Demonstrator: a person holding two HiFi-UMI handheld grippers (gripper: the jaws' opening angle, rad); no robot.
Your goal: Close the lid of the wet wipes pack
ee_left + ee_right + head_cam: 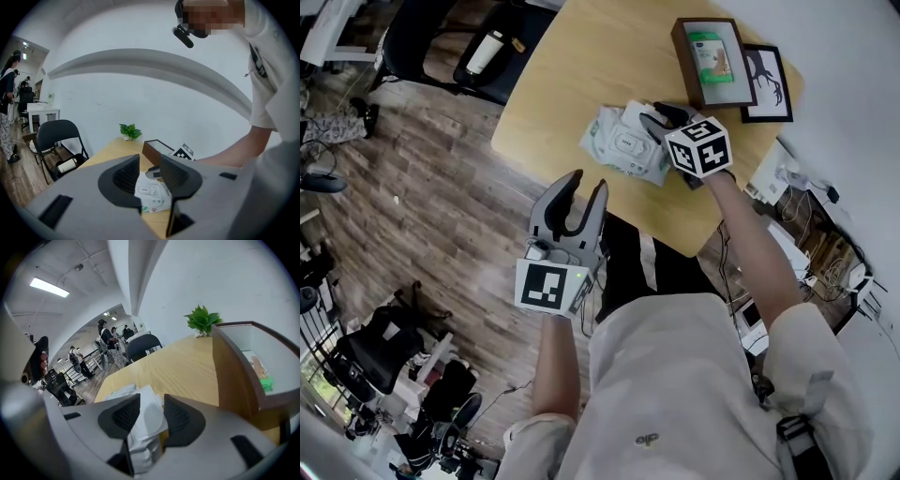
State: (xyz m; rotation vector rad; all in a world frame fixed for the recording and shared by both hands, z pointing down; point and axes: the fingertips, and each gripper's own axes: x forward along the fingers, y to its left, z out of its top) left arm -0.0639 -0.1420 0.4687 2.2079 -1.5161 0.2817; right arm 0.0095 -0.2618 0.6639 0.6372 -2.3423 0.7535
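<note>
The wet wipes pack (623,148) lies near the front edge of the wooden table (581,56); it is pale green and white with a white lid. My right gripper (662,118) reaches over the pack's right end. In the right gripper view its jaws (151,409) stand apart with the raised white lid (146,420) between them, and I see no firm pinch. My left gripper (587,183) hangs off the table over the floor, open and empty. In the left gripper view, the pack (151,193) shows beyond the open left gripper (150,165).
A brown box (714,61) with a green item and a black-framed picture (766,82) sit at the table's far right. A small plant (202,318) stands at the far end. A black chair (441,37) holds a bottle (483,52). Cables (811,187) lie right.
</note>
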